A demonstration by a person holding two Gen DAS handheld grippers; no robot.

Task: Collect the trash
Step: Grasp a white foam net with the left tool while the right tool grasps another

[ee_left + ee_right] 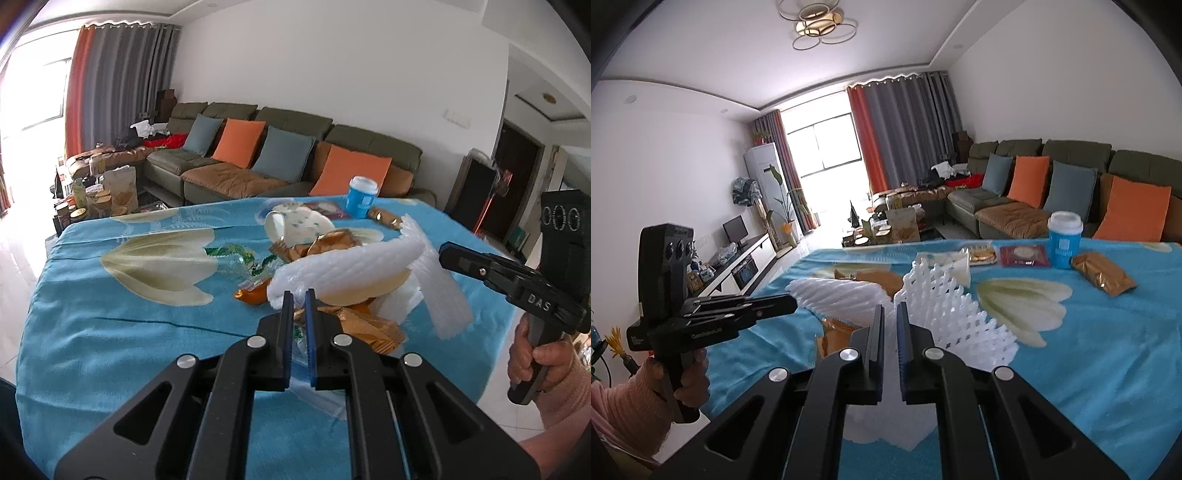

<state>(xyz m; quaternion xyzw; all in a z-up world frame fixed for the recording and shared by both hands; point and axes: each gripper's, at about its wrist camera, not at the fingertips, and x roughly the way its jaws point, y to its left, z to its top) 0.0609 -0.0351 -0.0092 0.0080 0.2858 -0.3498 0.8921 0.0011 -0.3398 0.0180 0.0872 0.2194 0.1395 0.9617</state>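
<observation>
1. The left gripper point(299, 295) is clenched on one end of the white foam net point(351, 266).
2. The right gripper point(891, 308) pinches the other end; the net's long axis runs between them.
3. Gold wrappers point(369, 325) lie just beneath, the blue cup point(360, 197) far beyond.

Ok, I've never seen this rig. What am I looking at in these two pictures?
A person holds a pistol-grip tool with two fingers in each hand; a fisheye camera on each looks along its fingers. One picture is from the left gripper, the other from the right gripper. On the blue cloth lie golden snack wrappers and a blue cup. Both grippers are shut: the left seems to pinch a foam sleeve, the right a stretched foam net.
</observation>
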